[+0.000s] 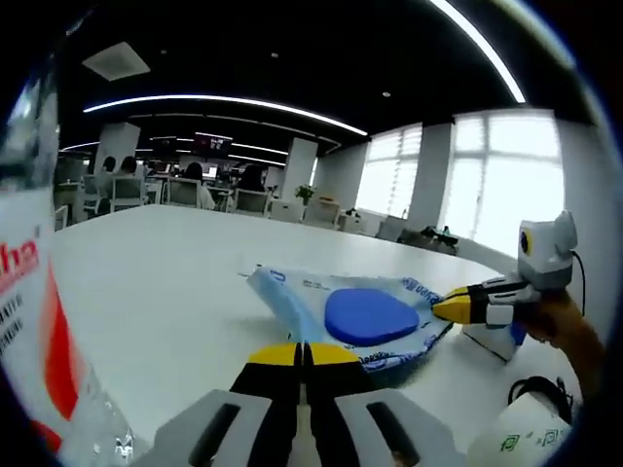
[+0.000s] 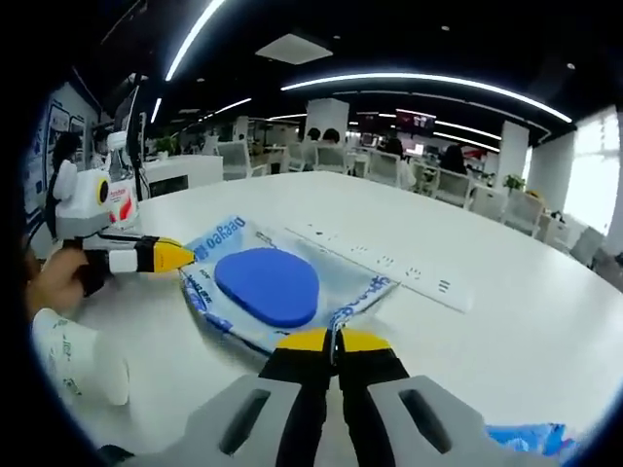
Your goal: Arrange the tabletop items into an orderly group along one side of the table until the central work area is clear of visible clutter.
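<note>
A flat blue and white packet [image 1: 370, 316] [image 2: 268, 287] with a blue oval on its face lies tilted just over the white table [image 1: 165, 282]. My left gripper [image 1: 304, 352] is shut at the packet's near corner. In the right gripper view it comes in from the left [image 2: 173, 255], its yellow tip on the packet's left edge. My right gripper [image 2: 334, 341] is shut on the opposite near corner. Its yellow tip [image 1: 456, 307] meets the packet's right edge in the left gripper view. The packet sags between the two.
A clear water bottle with a red label [image 1: 34, 321] [image 2: 121, 195] stands close on the left. A white paper cup [image 1: 521, 438] [image 2: 73, 355] lies nearby. A power strip [image 2: 380, 261] sits behind the packet, and another blue packet [image 2: 526, 438] lies at the lower right. Office desks with people fill the background.
</note>
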Available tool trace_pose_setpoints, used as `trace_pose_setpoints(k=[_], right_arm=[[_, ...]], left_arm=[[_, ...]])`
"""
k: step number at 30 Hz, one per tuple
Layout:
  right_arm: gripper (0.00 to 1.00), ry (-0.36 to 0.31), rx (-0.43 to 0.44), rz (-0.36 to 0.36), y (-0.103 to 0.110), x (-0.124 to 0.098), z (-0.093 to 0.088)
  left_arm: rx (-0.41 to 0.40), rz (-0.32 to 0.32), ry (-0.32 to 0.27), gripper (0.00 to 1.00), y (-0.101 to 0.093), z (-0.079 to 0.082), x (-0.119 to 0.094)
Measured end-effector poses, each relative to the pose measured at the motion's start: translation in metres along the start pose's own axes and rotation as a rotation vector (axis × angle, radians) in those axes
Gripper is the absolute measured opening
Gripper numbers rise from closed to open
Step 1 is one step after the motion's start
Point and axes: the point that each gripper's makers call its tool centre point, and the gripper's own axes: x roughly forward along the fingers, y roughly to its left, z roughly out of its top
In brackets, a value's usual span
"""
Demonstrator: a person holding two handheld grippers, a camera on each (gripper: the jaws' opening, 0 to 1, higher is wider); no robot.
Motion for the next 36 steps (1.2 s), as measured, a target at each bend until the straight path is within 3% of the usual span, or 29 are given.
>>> trace_pose_setpoints(k=[4,14,16,22,25,36], right_arm=[[0.0,0.012,0.0,0.009,-0.004,-0.01,-0.002],[0.0,-0.006,0.015,0.0,-0.009,-0.033,0.006],[0.0,-0.019,0.005,-0.013,-0.007,-0.05,0.003],[0.0,-0.023,0.013,-0.019,-0.004,-0.059,-0.001],[0.0,-0.005,0.015,-0.032,0.006,-0.069,-0.009],[0.0,-0.005,0.055,-0.072,0.017,-0.084,-0.021]], left_arm=[[0.047,-0.02,-0.001,0.0,-0.009,0.004,-0.001],[0.061,-0.057,0.0,0.0,-0.023,0.006,-0.003],[0.091,-0.089,0.005,0.0,-0.035,0.007,-0.007],[0.125,-0.116,0.013,0.0,-0.044,0.006,-0.013],[0.255,-0.137,0.036,0.0,-0.052,0.002,-0.022],[0.315,-0.175,0.035,0.0,-0.057,-0.001,-0.031]])
